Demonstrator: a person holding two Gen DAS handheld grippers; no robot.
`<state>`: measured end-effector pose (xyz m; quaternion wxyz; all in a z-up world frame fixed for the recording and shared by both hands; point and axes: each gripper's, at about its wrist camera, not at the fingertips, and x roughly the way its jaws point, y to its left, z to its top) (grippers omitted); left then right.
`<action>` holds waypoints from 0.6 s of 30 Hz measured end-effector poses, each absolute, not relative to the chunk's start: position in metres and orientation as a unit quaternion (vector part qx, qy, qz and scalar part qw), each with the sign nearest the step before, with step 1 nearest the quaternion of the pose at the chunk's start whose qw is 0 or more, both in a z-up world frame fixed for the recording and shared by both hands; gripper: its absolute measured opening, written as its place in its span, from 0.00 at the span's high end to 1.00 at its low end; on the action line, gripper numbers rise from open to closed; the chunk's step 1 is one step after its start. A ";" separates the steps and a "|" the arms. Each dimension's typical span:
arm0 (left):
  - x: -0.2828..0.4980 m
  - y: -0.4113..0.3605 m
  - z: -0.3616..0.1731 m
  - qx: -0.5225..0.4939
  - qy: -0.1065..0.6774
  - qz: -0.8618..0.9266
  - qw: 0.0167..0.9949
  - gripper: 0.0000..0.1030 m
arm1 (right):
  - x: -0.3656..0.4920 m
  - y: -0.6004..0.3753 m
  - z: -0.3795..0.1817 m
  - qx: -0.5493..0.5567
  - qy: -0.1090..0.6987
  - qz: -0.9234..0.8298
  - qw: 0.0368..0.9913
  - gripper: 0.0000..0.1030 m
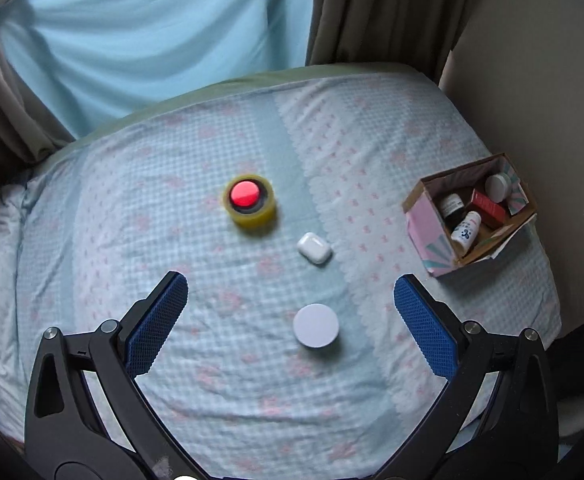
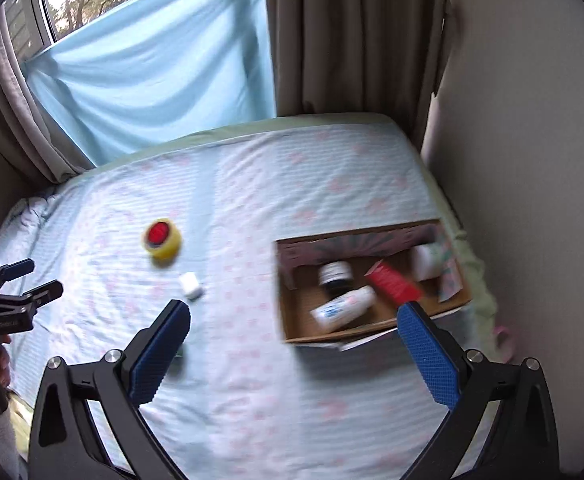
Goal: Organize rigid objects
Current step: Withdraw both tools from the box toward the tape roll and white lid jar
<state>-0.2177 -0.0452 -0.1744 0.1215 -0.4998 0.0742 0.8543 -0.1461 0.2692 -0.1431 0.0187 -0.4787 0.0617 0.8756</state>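
Blue-padded fingers of the left gripper [image 1: 291, 292] filled the near edge of the left wrist view, spread wide with nothing between them. Just beyond, between the pads, a round white lid-like disc [image 1: 315, 325] lay flat on the checked bedsheet [image 1: 92, 208]. Farther off sat a white earbud case [image 1: 314, 248], and beyond it, to the left, a yellow tape roll [image 1: 252, 205] with a red cap [image 1: 244, 194] nested in its core. Far right, the cardboard box [image 1: 427, 224] already held a white bottle [image 1: 467, 230], a dark-capped bottle [image 1: 451, 205], a red carton [image 1: 488, 206] and a white jar [image 1: 498, 187].

Over to the right wrist view: the right gripper [image 2: 293, 318] hung open too, empty, its right pad just over the box's near wall [image 2: 331, 336]. The box contents read blurred here. The earbud case [image 2: 191, 285] and tape roll [image 2: 164, 240] lay loose on the sheet to the left, apart from each other, and the left gripper [image 2: 32, 280] showed at the far left edge.

Judging by the layout, the disc looked like the next pick for the left side. Good form would be to drop straight down, centre the disc between the pads, and close across its rim; the soft bedding could let it tip or sink, so a low, level approach seemed wise.
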 end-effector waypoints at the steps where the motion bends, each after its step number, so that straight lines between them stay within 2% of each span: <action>1: -0.220 -0.057 -0.175 -0.499 0.078 0.854 0.123 0.00 | -0.146 0.254 -0.147 -0.481 0.067 0.874 0.020 0.00; 10: -0.269 -0.138 -0.216 -0.517 0.087 0.840 0.138 0.00 | -0.154 0.148 -0.202 -0.508 0.086 0.857 0.018 0.00; 18: -0.337 -0.139 -0.288 -0.539 0.102 0.821 0.158 0.00 | -0.170 0.082 -0.276 -0.540 0.070 0.839 -0.008 0.00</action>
